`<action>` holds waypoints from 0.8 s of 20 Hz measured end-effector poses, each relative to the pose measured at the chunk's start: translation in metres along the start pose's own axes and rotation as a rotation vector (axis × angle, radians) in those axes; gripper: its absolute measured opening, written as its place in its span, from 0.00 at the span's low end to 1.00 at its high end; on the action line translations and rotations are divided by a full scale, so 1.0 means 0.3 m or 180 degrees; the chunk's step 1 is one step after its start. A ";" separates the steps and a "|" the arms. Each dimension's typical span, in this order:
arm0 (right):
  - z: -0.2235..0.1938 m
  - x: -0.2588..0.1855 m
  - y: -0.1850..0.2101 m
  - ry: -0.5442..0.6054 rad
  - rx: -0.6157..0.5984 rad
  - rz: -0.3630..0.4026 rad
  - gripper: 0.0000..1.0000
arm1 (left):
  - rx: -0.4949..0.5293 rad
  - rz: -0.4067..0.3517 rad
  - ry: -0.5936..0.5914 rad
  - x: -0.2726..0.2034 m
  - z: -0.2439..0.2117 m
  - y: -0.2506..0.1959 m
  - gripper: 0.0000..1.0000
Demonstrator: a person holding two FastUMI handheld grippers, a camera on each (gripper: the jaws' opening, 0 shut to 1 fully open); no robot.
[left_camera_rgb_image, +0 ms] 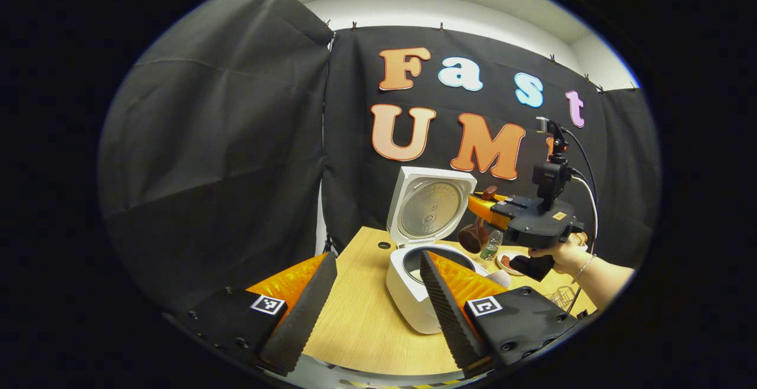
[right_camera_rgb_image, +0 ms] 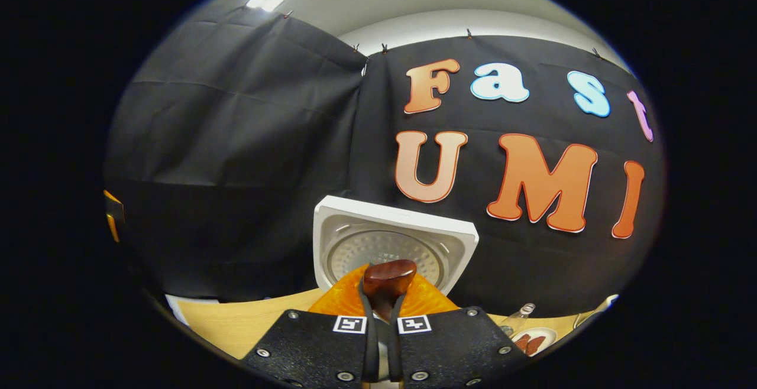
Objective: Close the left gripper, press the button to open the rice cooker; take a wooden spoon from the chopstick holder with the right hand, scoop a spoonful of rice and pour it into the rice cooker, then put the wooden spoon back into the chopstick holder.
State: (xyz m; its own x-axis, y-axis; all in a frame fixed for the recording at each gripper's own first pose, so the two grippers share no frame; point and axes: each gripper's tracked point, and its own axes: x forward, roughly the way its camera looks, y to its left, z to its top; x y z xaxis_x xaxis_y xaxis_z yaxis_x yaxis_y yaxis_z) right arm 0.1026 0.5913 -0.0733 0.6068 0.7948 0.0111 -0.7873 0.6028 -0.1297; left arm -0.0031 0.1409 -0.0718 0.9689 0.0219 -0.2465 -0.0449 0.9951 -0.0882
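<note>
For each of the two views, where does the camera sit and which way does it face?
Left gripper view: rides the open left gripper, facing the open rice cooker; a hand holds the right gripper.
Right gripper view: rides the right gripper, shut on the wooden spoon, facing the raised lid.
Shared: rice cooker, table.
</note>
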 end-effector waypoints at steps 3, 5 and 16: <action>0.036 -0.044 -0.032 -0.0019 0.0320 -0.0055 0.05 | -0.0011 0.0000 -0.0023 0.003 0.009 -0.005 0.96; 0.055 -0.082 -0.102 -0.0057 0.0477 -0.0131 0.05 | -0.0034 0.0003 -0.0041 0.008 0.011 -0.009 0.96; 0.021 -0.445 -0.573 -0.0085 0.0632 -0.0879 0.05 | -0.0015 -0.0124 -0.0155 0.038 0.055 -0.117 0.99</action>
State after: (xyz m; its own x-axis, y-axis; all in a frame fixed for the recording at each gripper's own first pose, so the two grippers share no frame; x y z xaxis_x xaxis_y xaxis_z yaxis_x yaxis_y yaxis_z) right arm 0.1563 0.3822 -0.0461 0.7990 0.5997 0.0451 -0.6013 0.7953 0.0774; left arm 0.0136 0.1079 -0.0556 0.9806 -0.0121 -0.1955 -0.0079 0.9948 -0.1013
